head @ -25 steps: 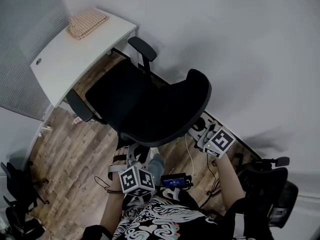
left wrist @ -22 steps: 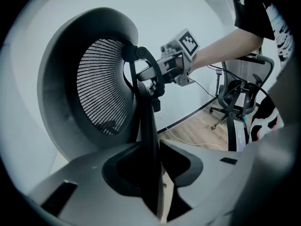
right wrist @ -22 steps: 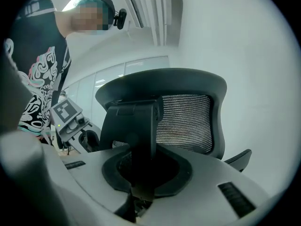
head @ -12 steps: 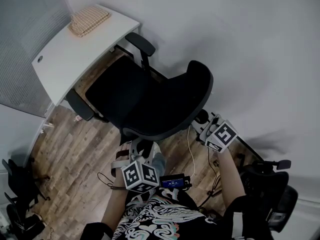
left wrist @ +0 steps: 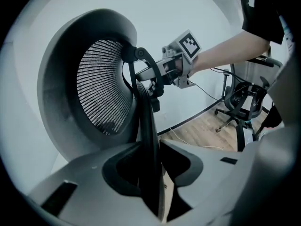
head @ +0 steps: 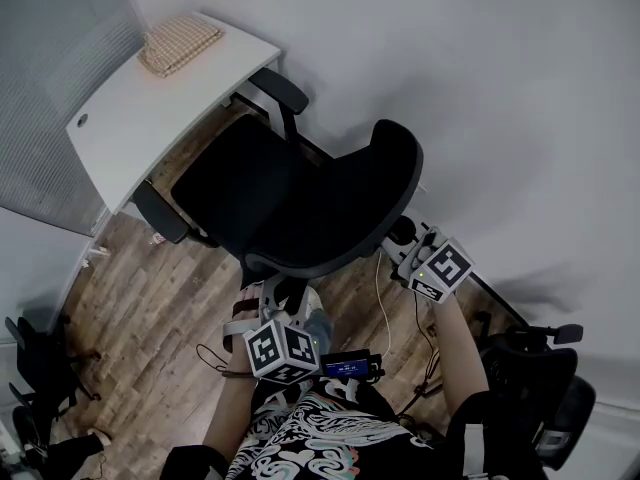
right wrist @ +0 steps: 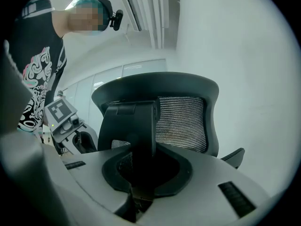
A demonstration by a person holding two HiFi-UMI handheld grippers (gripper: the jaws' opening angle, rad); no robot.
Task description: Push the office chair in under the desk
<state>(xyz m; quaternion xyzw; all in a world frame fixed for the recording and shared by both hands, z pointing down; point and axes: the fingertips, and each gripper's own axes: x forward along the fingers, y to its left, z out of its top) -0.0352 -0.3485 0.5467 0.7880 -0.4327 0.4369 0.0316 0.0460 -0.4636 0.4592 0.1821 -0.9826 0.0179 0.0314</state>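
Observation:
The black office chair (head: 300, 193) faces the white desk (head: 150, 108), with its seat front and one armrest at the desk edge. My left gripper (head: 268, 298) is at the lower rim of the mesh backrest (left wrist: 101, 86). In the left gripper view, my left gripper (left wrist: 151, 147) is shut on that thin black rim. My right gripper (head: 405, 243) is at the backrest's right side. In the right gripper view, my right gripper (right wrist: 143, 147) is shut on the black back support bar (right wrist: 134, 126).
A woven mat (head: 178, 43) lies on the desk. A white wall runs close along the right. Cables (head: 385, 313) trail over the wood floor by my foot (head: 315, 323). A second black chair (head: 535, 378) stands at lower right, and a glass partition (head: 50, 88) is behind the desk.
The chair has slid a little toward the desk, and both grippers have followed it, still holding the backrest.

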